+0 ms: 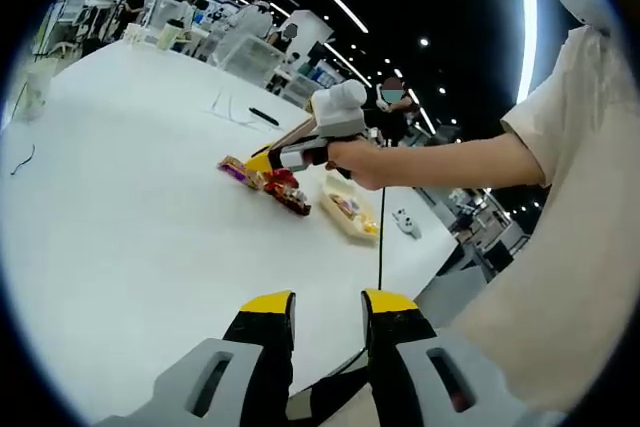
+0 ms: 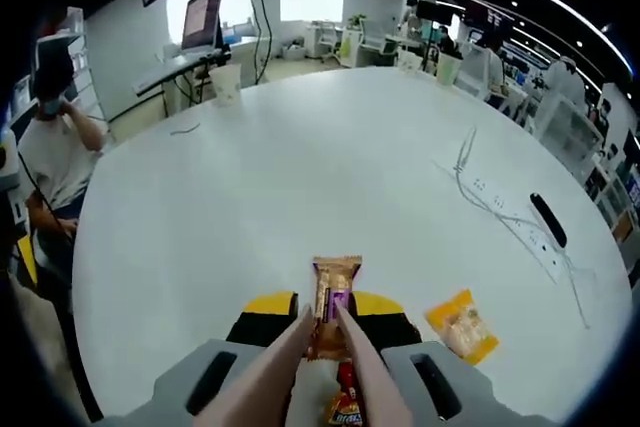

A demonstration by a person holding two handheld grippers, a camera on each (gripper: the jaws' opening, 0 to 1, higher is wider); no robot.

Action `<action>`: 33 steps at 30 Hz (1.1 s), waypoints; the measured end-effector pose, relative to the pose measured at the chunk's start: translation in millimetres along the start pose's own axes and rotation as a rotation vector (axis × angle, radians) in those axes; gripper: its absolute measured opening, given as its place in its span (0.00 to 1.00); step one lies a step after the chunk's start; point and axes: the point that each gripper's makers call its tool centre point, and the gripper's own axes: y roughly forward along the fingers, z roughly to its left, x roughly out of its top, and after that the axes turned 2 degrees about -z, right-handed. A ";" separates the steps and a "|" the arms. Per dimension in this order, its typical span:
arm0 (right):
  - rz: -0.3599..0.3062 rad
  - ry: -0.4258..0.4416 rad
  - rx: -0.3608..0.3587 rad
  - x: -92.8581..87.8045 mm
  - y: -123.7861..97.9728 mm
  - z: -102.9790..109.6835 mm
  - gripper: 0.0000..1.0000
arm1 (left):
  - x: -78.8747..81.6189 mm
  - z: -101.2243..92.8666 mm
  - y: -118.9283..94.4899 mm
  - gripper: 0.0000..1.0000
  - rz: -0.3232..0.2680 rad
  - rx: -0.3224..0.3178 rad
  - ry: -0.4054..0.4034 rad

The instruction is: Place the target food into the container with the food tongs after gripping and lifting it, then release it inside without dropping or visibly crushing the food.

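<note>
The right gripper (image 2: 322, 319) clamps pink food tongs (image 2: 300, 367), their tips nipping an orange snack packet (image 2: 335, 292) low over the white table (image 2: 300, 177); left gripper (image 1: 328, 309) idle, parted; gripping step, I judge; next, a gentle lift toward the container (image 1: 350, 213).

Glossy snack wrapper (image 2: 333, 297), smooth matt table (image 2: 330, 177)
</note>
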 end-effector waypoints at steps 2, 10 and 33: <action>-0.002 -0.005 -0.003 -0.3 0.1 0.7 0.23 | -2.2 4.1 -3.9 0.26 -0.002 0.013 -0.012; -0.007 0.003 -0.024 -2.0 4.4 -9.5 0.28 | -1.7 1.3 -1.2 0.26 -0.002 0.014 -0.016; 0.043 0.015 0.002 -13.6 14.8 -5.1 0.21 | -2.2 1.7 10.6 0.26 0.027 -0.027 -0.024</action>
